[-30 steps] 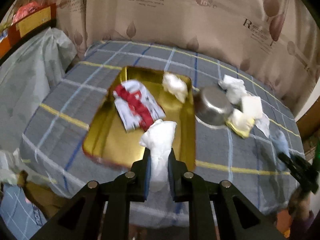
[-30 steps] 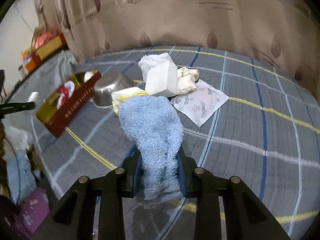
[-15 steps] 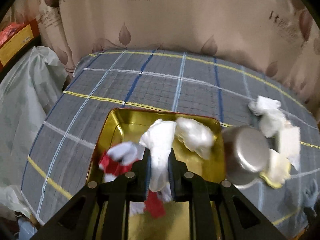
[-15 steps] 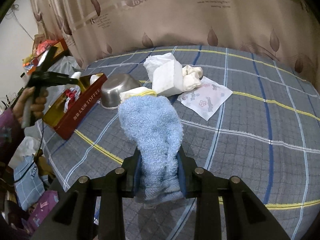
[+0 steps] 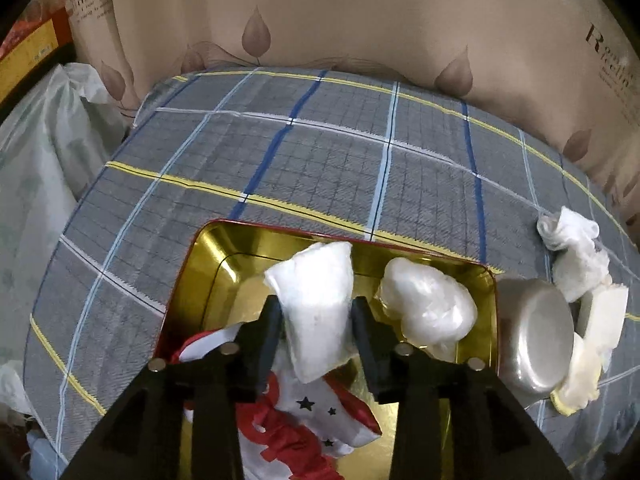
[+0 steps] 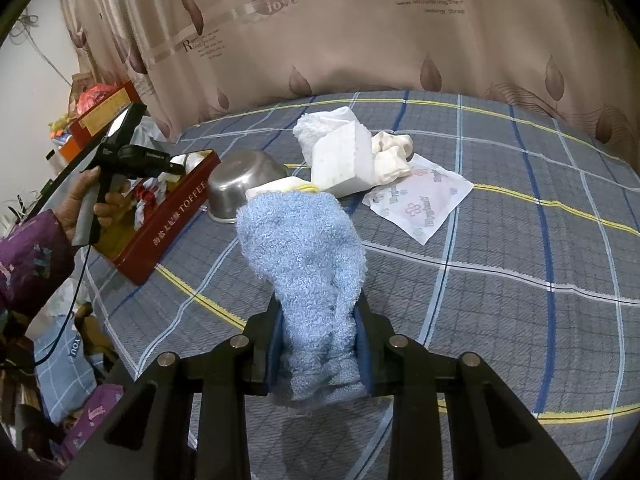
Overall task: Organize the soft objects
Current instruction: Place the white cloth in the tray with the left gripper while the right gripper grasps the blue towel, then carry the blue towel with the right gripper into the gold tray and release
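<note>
My left gripper (image 5: pixel 318 312) is over the gold-lined red tin (image 5: pixel 200 276), its jaws spread apart with a white soft pad (image 5: pixel 320 304) between them. The tin also holds a white wad (image 5: pixel 430 306) and a red-and-white cloth (image 5: pixel 312 412). My right gripper (image 6: pixel 320 344) is shut on a blue towel (image 6: pixel 304 248), held above the plaid cloth. In the right wrist view the tin (image 6: pixel 168 220) sits at left with the left gripper (image 6: pixel 132 156) above it. A white sponge block (image 6: pixel 340 160), white cloths (image 6: pixel 320 128) and a printed packet (image 6: pixel 420 200) lie beyond.
An upturned steel bowl (image 5: pixel 532 344) stands right of the tin, with a yellow-edged cloth (image 5: pixel 576 380) and white cloths (image 5: pixel 576 252) beside it. A curtain (image 6: pixel 360 32) backs the plaid-covered table (image 6: pixel 520 280). Bags and boxes (image 6: pixel 92 104) crowd the left side.
My left gripper has dropped lower into the tin and its jaws have widened around the white pad. My right gripper holds the blue towel nearly still.
</note>
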### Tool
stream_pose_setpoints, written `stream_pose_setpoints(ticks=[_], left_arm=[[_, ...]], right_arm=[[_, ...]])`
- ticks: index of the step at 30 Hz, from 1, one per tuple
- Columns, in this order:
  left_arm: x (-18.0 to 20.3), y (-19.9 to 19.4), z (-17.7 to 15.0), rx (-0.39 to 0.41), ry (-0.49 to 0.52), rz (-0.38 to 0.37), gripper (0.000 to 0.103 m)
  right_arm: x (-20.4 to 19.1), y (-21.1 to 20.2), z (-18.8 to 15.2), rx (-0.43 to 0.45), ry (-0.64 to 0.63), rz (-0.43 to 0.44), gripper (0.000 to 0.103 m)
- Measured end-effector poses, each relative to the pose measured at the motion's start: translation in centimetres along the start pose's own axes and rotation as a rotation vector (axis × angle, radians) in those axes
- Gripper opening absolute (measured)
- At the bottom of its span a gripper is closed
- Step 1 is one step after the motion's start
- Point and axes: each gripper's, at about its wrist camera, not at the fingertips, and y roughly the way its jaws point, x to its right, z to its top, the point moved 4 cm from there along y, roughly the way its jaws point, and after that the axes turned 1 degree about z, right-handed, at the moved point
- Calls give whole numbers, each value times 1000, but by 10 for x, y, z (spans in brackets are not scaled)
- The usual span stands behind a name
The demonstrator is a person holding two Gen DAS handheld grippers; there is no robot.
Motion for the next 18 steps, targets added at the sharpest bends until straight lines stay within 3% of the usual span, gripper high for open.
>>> stream_pose_setpoints(ticks=[6, 10, 12, 15, 18], left_arm=[[-8, -4, 4, -14, -39, -11, 51], [-13, -13, 3, -38, -74, -41, 51], [-17, -27, 2, 3, -92, -41, 51], [-17, -66, -2, 151, -105, -61, 51], [-17, -105, -19, 237, -117, -50, 51]], right_arm=[[-7, -5, 2, 9, -9, 8, 28], [-14, -10, 6, 18, -21, 15, 28], [-21, -13, 10, 26, -29, 30, 28], [-35, -15, 21, 39, -51, 54, 28], [-58, -12, 38, 48, -76, 114, 28]])
